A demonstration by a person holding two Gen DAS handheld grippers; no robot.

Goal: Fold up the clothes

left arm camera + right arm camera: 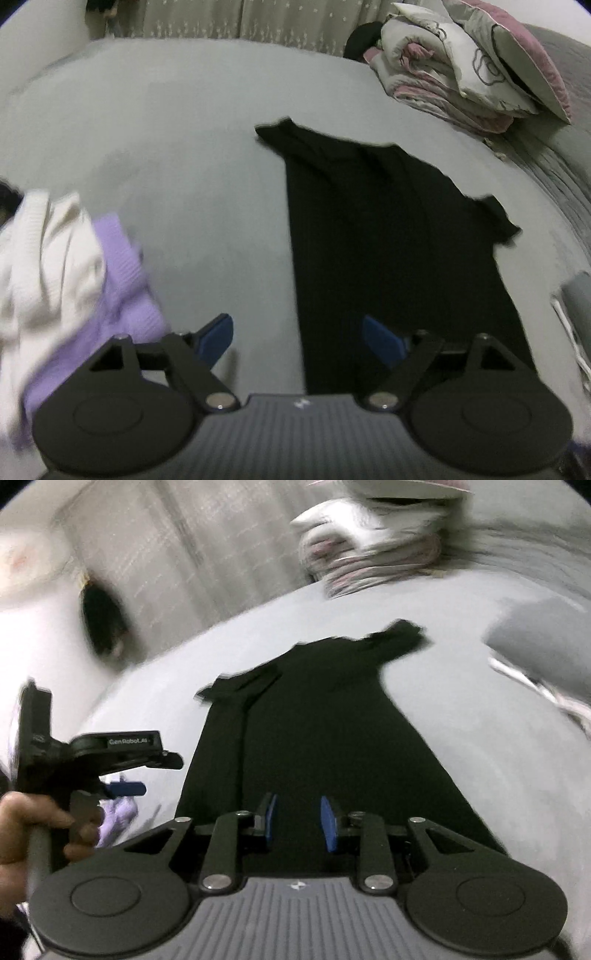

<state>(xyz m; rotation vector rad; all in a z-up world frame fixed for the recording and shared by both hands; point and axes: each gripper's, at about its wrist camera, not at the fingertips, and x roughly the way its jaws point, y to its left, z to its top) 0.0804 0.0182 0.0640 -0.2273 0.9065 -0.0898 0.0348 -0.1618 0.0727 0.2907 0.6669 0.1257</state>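
Black short-sleeved tee (388,236) lies flat on the grey bed (166,147), one side seemingly turned in; left claw (297,338) and right claw (297,821) hover at its hem, both parted and empty—judge: pinch both hem corners evenly, lift together.

A grey bed (192,155) fills the view. Folded floral bedding (454,74) with a pillow (517,62) on top sits at its far corner. A patterned curtain (258,18) hangs behind.

open grey bed (184,147) centre, knit pile (66,277) left, bedding stack (461,74) far right
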